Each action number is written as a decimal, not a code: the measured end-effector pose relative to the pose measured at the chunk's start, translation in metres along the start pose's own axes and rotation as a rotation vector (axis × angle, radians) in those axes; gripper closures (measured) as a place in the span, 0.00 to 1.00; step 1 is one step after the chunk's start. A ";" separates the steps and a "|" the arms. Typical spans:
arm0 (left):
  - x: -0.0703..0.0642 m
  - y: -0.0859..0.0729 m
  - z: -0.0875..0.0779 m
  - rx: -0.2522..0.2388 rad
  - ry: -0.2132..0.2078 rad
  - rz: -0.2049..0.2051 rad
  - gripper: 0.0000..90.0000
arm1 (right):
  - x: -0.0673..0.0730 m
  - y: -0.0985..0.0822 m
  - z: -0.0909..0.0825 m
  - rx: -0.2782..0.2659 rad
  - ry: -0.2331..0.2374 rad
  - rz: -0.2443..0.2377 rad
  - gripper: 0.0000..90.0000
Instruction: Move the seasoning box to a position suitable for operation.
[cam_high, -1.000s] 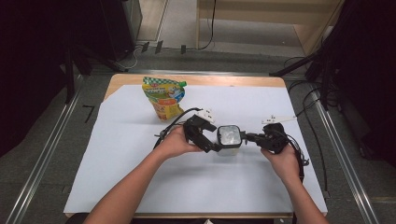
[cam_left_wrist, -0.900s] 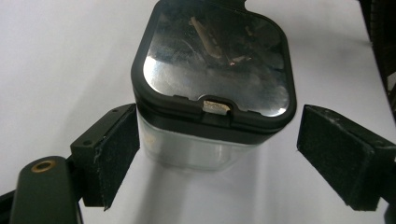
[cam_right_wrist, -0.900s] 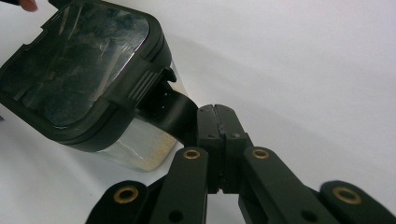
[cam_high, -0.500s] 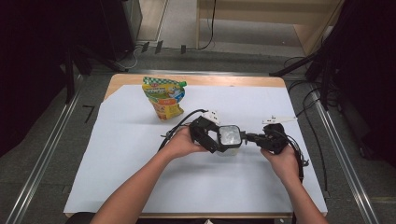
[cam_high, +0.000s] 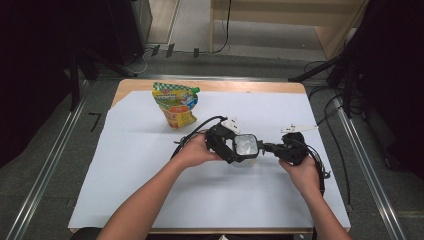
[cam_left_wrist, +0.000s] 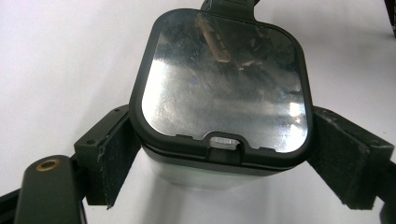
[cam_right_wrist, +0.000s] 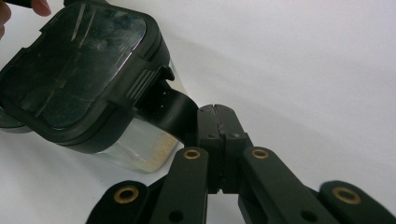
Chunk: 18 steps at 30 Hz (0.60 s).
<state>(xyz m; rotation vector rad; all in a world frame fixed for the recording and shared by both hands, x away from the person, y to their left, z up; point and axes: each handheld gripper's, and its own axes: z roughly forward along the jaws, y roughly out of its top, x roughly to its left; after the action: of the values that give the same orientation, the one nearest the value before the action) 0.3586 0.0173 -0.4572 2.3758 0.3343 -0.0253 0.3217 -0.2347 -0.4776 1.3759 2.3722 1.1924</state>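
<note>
My left gripper (cam_high: 235, 150) clamps the lidded container (cam_high: 246, 149) by its sides mid-desk (cam_high: 125, 165) to steady it, so my right gripper (cam_high: 270, 148), pinched on its latch flap (cam_right_wrist: 166, 109), can pull.

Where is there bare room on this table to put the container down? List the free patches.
Free: the white sheet left of the left forearm, the far right stretch behind the right gripper, and the near edge between the forearms. Crowded: the middle, where the left gripper clamps the container, and the far left by the snack bag.
</note>
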 end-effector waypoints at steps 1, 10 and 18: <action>0.000 0.000 0.000 -0.001 0.000 0.000 0.18 | 0.000 0.000 0.000 -0.001 -0.001 -0.001 1.00; -0.001 0.006 -0.005 -0.008 0.004 0.014 0.19 | 0.001 0.000 0.001 0.010 -0.006 0.003 1.00; -0.005 0.014 -0.010 -0.003 0.019 0.049 0.19 | 0.001 0.000 0.002 0.010 -0.008 0.007 1.00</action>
<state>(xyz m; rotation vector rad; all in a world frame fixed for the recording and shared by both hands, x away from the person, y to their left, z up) 0.3568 0.0131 -0.4401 2.3820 0.2852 0.0199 0.3219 -0.2332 -0.4788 1.3905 2.3738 1.1763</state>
